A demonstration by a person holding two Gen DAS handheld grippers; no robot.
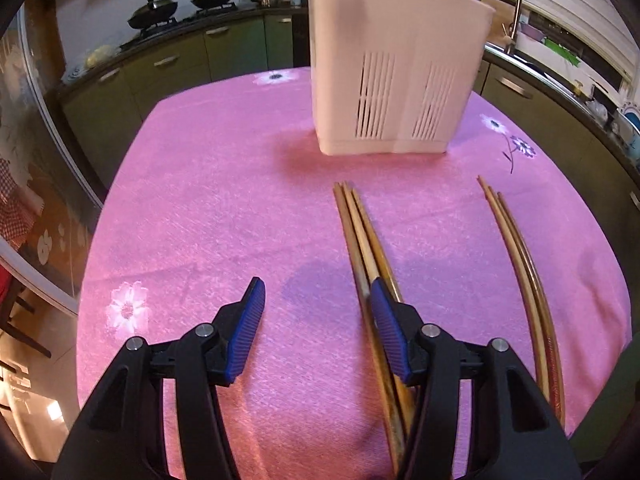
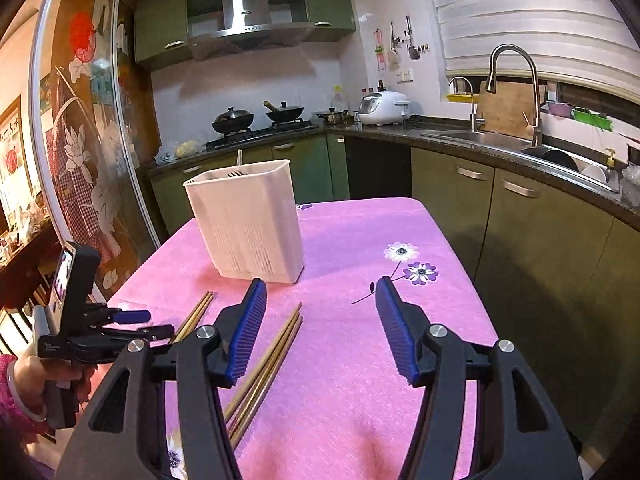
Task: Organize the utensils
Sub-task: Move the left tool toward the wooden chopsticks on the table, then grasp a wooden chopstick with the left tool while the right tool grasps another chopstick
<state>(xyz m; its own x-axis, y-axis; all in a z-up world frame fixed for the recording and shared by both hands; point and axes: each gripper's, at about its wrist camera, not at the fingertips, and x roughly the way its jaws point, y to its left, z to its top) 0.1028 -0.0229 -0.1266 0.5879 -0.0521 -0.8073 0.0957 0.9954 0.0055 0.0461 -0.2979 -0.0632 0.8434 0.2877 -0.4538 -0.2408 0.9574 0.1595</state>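
While my left tongs hang half open and empty over the tabletop, they could scatter the left chopsticks; my right tongs, opening, empty, may nudge the right chopsticks short of the holder.

A utensil holder is set upright on the table, toward its far end. Two bundles of chopsticks are laid lengthwise on the tablecloth in front of the holder: one bundle nearly centred before it, the other to the right, well apart. Behind the table, a counter with a stove is found at the back, and a sink with a faucet at the right.
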